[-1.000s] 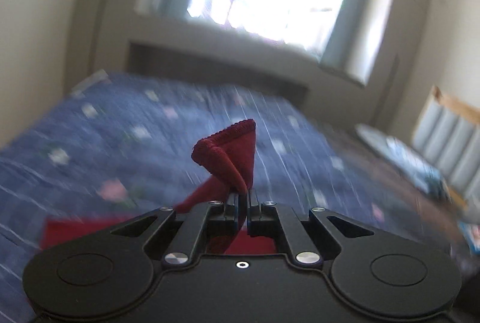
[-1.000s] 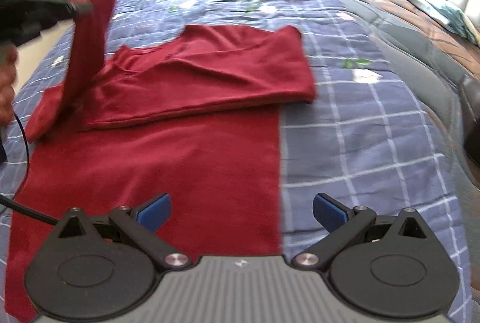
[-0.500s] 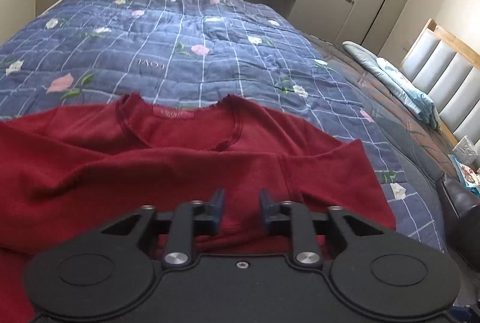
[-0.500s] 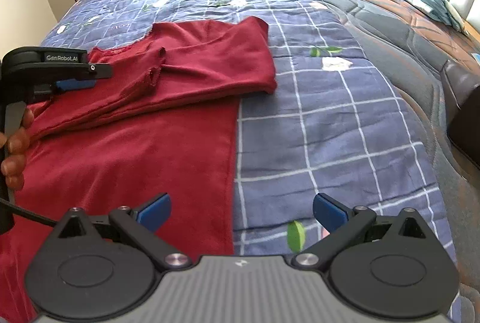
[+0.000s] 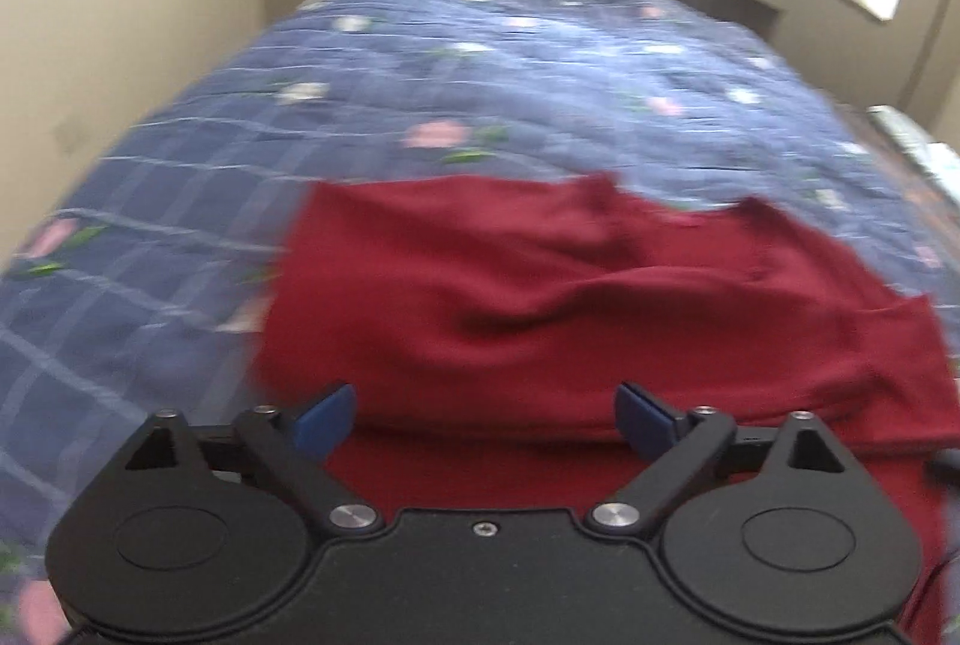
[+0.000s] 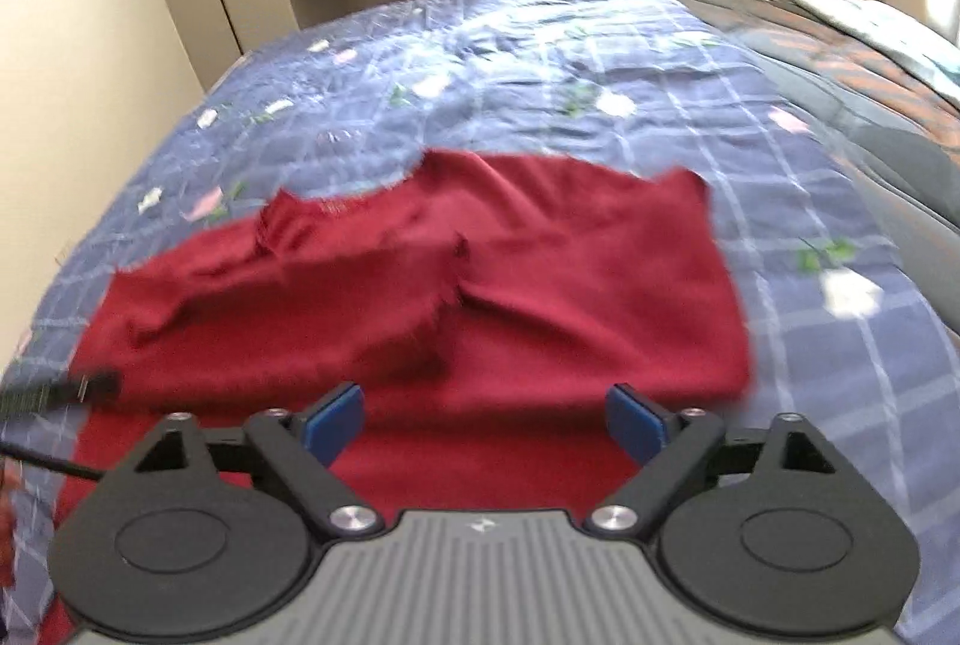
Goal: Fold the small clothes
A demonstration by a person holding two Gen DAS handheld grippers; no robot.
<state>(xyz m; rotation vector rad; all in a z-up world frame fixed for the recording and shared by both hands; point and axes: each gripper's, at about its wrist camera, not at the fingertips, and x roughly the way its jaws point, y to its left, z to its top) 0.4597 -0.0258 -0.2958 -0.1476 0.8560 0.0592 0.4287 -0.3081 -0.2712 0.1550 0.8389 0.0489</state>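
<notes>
Jaws wide on both grippers, angled down over red shirt (image 5: 540, 285).

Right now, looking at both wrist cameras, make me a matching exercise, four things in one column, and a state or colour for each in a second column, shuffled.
Things:
1. red shirt
2. quilt
3. left gripper
4. pillow

States:
A. jaws wide apart, nothing between them
B. blue check with flowers
C. pale, at the far right edge of the bed
D. sleeves folded in, lying flat

Pairs: 1-D, 2-B, 3-A, 4-C
</notes>
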